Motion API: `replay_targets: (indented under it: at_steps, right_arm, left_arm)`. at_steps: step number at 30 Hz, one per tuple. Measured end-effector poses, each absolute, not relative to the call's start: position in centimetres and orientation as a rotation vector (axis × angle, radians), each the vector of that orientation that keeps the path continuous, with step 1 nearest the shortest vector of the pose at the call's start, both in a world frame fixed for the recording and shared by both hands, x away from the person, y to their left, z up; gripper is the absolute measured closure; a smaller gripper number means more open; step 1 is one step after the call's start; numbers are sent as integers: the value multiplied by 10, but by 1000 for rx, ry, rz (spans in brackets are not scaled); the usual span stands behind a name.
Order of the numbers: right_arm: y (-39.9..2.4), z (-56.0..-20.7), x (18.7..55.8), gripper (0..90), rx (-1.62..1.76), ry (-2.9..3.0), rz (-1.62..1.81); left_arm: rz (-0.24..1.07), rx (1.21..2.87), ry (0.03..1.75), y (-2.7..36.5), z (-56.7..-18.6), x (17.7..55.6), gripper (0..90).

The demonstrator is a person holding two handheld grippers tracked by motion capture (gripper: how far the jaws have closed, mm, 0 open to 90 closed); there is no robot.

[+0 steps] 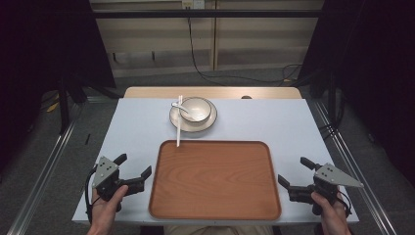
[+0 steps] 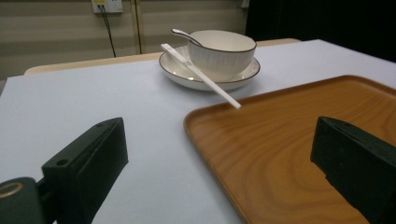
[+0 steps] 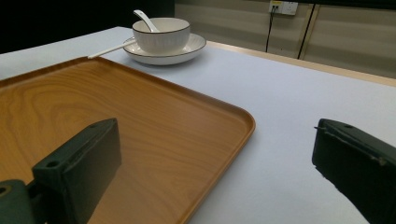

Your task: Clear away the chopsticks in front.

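Observation:
A wooden tray [image 1: 215, 181] lies near the table's front edge, bare inside. Behind it a white bowl [image 1: 195, 108] stands on a white plate [image 1: 211, 120], with a spoon [image 1: 177, 105] resting in the bowl. White chopsticks [image 1: 179, 125] lean from the plate's rim onto the tray's far edge. My left gripper [image 1: 134, 167] sits open left of the tray, holding nothing. My right gripper [image 1: 296, 172] sits open right of the tray, also holding nothing. The left gripper view has the tray [image 2: 299, 140], bowl [image 2: 222, 50] and chopsticks [image 2: 201, 74] ahead; the right gripper view has the tray [image 3: 140, 121] and bowl [image 3: 161, 35].
The table [image 1: 264, 122] is covered in pale blue-white, with a wooden strip along its far edge. Metal rails run along both sides of the floor. Cables and a wall panel lie behind the table.

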State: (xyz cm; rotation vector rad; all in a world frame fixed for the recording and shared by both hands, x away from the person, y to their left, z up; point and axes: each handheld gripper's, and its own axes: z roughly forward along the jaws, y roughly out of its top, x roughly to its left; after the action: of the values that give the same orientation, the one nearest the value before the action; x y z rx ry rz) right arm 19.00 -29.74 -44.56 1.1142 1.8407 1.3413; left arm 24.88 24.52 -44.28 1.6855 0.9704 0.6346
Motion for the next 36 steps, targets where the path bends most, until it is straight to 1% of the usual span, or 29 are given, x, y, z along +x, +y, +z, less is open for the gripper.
replay_targets:
  at_steps: [5,7,15,20,22,25,28,31,36]
  right_arm:
    - [-295,-446,191,13,1107,1839,1335]
    - [-295,-447,192,13,1093,1850,1332]
    - [-293,-448,194,14,1091,1867,1317]
    - [-292,-447,192,14,1080,1885,1321]
    - [-293,-446,192,14,1080,1887,1320]
    - [-292,-446,192,14,1085,1893,1305]
    - [-291,-447,192,14,1087,1903,1306]
    - [-289,-447,192,14,1081,1909,1307]
    - [-286,-447,192,14,1063,1910,1317]
  left_arm:
    - [647,1721,944,243,-442,247,35]
    - [628,1702,954,241,-442,248,35]
    - [612,1743,920,232,-443,253,36]
    - [570,1737,924,230,-443,255,36]
    - [587,1748,920,228,-442,254,37]
    - [577,1766,885,223,-440,258,37]
    - [591,1754,886,221,-438,259,38]
    - [576,1771,874,219,-439,264,53]
    - [562,1757,872,216,-436,269,49]
